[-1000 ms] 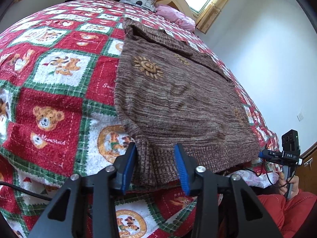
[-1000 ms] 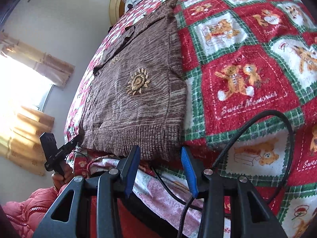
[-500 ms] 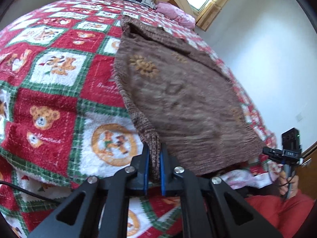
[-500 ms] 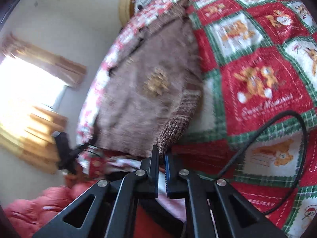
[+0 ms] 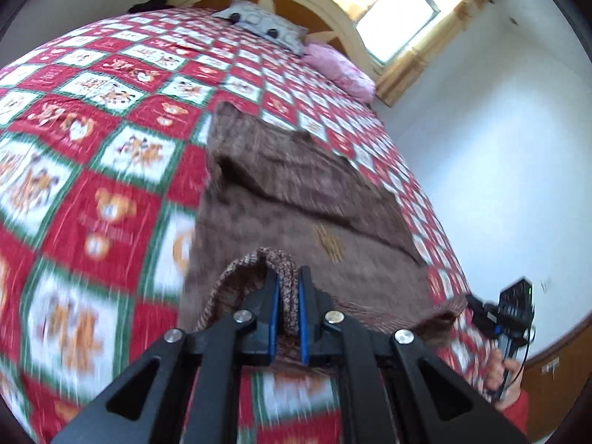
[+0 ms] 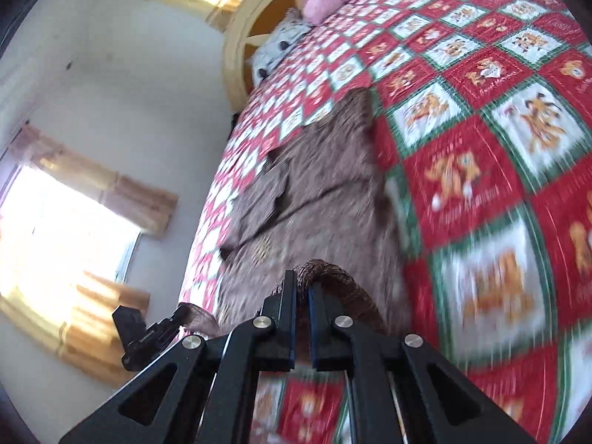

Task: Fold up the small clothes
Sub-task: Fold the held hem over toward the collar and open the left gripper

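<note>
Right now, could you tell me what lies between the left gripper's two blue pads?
In the left wrist view, the left gripper pinches the brown sweater's ribbed hem; nothing else lies between them.

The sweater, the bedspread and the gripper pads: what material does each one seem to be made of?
The sweater looks like knitted yarn, wool or acrylic: mottled brown, with ribbed loops visible at the pinched hem. The bedspread seems a soft printed fabric, matte and perhaps fleecy; blur hides the weave. The left gripper has blue pads, probably rubber or foam, on black, likely plastic, fingers.
</note>
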The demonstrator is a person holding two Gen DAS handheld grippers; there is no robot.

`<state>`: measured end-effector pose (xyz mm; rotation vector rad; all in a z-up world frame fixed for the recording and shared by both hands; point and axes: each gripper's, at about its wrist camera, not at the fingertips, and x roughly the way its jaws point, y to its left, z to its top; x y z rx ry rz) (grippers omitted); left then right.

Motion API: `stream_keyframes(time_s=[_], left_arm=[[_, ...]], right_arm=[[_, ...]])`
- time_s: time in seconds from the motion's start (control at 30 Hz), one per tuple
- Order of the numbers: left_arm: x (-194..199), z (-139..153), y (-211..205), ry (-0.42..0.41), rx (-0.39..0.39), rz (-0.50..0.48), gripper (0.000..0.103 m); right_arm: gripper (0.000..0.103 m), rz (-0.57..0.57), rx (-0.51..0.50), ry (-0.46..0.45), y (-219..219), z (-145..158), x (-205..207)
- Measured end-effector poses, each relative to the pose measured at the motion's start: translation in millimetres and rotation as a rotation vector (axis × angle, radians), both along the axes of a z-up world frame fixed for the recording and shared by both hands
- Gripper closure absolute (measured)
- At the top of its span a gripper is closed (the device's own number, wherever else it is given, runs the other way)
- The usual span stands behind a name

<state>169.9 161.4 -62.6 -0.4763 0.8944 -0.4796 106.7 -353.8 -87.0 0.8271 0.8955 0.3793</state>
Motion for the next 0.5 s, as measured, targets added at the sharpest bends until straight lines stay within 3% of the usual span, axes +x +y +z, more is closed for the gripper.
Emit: stream_keyframes(time_s=[0.17, 0.3, 0.33, 0.37, 0.4, 0.43, 0.5], left_arm=[[45, -19, -18, 0.058, 0.127, -0.012, 0.094], [59, -25, -15, 0.104, 0.164, -0.052, 0.079], [57, -23, -11, 0.098, 0.169, -0.065, 0.074], [53, -19, -7, 0.075, 0.189, -0.066, 0.060], [50, -13, -3, 0.042, 0.208, -0.062, 0.046], [44, -6, 1, -0.007, 0.227, -0.057, 0.040], [34, 5, 10, -0.101, 0.250, -0.062, 0.030]], right_arm=[[0.097, 0.017, -0.076, 0.015, 6, -25, 37], [0.095, 0.012, -0.108, 0.018, 10, -32, 44], [0.091, 0.010, -0.105, 0.020, 9, -32, 43], [0.086, 0.009, -0.101, 0.015, 7, -31, 41], [0.072, 0.005, -0.087, -0.002, 5, -28, 37], [0.054, -0.005, -0.066, -0.031, 2, -25, 32], [0.031, -0.046, -0.018, -0.117, -6, -16, 16]])
